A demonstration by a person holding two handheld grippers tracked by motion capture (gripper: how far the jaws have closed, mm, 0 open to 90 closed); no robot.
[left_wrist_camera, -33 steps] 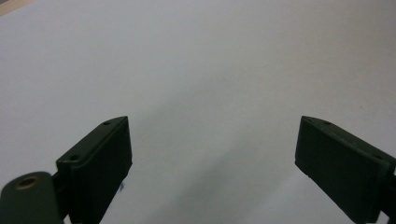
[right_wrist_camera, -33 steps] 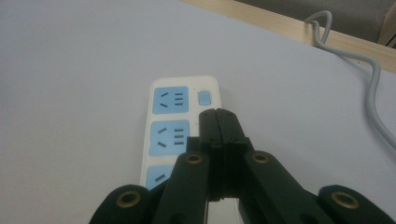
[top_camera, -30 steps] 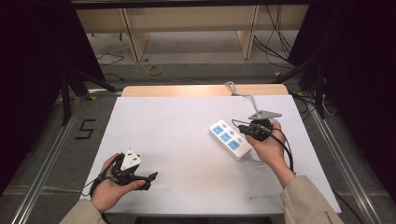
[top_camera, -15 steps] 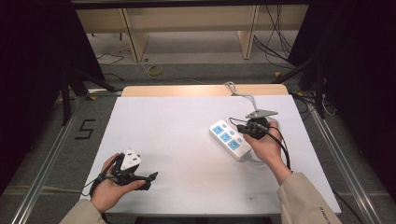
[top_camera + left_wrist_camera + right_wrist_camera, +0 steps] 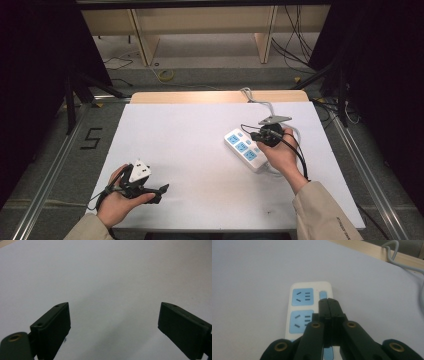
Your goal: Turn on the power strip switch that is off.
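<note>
One white table carries the scene, its far edge showing a strip of bare wood. On its right half lies one white power strip, set at a slant, with three blue socket faces countable from the high view; the right gripper view shows two of those faces fully and, beside them along the strip's edge, small blue switches, one just past the jaw tips. One grey cable runs from the strip's area off the far edge of the table. Two grippers are in hand. The right gripper sits over the strip's near end, its two jaws pressed flat together with nothing between them; whether the tips actually touch the strip is hard to judge. The left gripper rests at the near left corner, well apart from the strip, its jaws spread wide over bare table.
</note>
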